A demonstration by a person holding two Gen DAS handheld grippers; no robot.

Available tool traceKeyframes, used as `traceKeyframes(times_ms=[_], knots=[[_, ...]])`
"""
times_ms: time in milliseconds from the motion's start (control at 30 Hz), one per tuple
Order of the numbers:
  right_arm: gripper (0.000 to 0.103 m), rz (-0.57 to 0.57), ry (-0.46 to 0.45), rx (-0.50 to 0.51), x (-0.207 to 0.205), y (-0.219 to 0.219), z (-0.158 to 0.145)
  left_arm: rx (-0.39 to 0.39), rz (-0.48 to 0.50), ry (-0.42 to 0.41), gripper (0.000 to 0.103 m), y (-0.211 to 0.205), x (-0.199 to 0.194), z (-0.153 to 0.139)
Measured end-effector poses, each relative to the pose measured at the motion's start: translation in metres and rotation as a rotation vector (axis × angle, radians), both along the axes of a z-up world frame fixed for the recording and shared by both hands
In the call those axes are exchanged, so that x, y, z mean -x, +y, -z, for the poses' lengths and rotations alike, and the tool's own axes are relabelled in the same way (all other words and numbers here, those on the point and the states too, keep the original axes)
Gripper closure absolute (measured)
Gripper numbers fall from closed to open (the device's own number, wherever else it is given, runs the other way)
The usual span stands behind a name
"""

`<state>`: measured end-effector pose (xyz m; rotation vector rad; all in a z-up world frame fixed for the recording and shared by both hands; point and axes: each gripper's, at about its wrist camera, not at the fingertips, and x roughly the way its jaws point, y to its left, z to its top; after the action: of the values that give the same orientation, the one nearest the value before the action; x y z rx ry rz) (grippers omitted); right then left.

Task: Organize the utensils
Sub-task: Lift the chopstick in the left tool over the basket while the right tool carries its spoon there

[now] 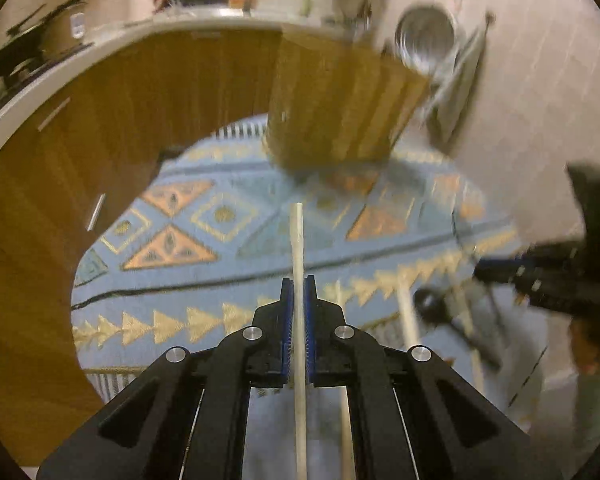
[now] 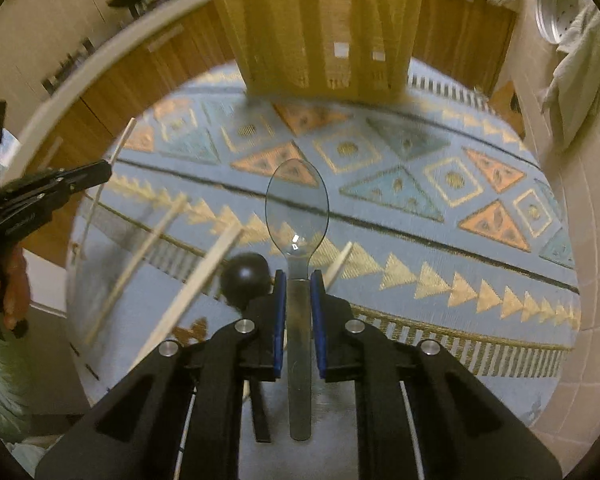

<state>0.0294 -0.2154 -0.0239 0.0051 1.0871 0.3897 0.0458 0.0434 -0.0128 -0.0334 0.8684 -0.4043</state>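
I am clamping my left gripper (image 1: pixel 299 280) on a wooden chopstick (image 1: pixel 298 248) at frame centre, and my right gripper (image 2: pixel 298 276) on a clear plastic spoon (image 2: pixel 297 204). Loose chopsticks (image 2: pixel 188 292) and a black ladle (image 2: pixel 246 276) at lower left are awaiting sorting; the task appears early.

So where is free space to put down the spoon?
The rug is bare right of the clear spoon, up to the wooden box. Left is crowded: loose chopsticks, a black ladle, and the left gripper.
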Motion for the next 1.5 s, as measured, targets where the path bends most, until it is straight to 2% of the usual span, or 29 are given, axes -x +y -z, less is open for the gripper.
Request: traceKeyframes(times_ms=[133, 267, 400, 567, 700, 833, 967, 1167, 1400, 1500], knots=[[0.093, 0.002, -0.07, -0.097, 0.013, -0.008, -0.009, 0.14, -0.004, -0.122, 0.1, 0.004, 0.015, -0.013], [0.093, -0.015, -0.157, -0.166, 0.019, -0.008, -0.029, 0.232, -0.019, -0.218, 0.1, 0.004, 0.022, -0.033], [0.093, 0.006, -0.27, -0.199, 0.019, -0.006, -0.06, 0.275, -0.045, -0.31, 0.1, 0.001, 0.023, -0.06], [0.093, 0.054, -0.431, -0.236, 0.006, -0.011, -0.1, 0.317, -0.065, -0.477, 0.1, -0.009, 0.013, -0.103], [0.093, 0.104, -0.565, -0.261, -0.021, -0.017, -0.127, 0.336, -0.083, -0.605, 0.1, -0.022, -0.001, -0.128], [0.093, 0.154, -0.641, -0.279, -0.054, -0.024, -0.146, 0.36, -0.107, -0.705, 0.1, -0.038, -0.024, -0.147], [0.093, 0.172, -0.682, -0.276, -0.087, -0.027, -0.159, 0.371, -0.144, -0.756, 0.1, -0.051, -0.059, -0.159], [0.093, 0.221, -0.774, -0.228, -0.129, -0.028, -0.168, 0.382, -0.165, -0.768, 0.1, -0.064, -0.103, -0.161], [0.093, 0.263, -0.768, -0.204, -0.176, -0.029, -0.146, 0.368, -0.199, -0.777, 0.1, -0.07, -0.139, -0.148], [0.093, 0.284, -0.768, -0.176, -0.188, -0.028, -0.133, 0.346, -0.26, -0.791, 0.1, -0.068, -0.15, -0.136]])
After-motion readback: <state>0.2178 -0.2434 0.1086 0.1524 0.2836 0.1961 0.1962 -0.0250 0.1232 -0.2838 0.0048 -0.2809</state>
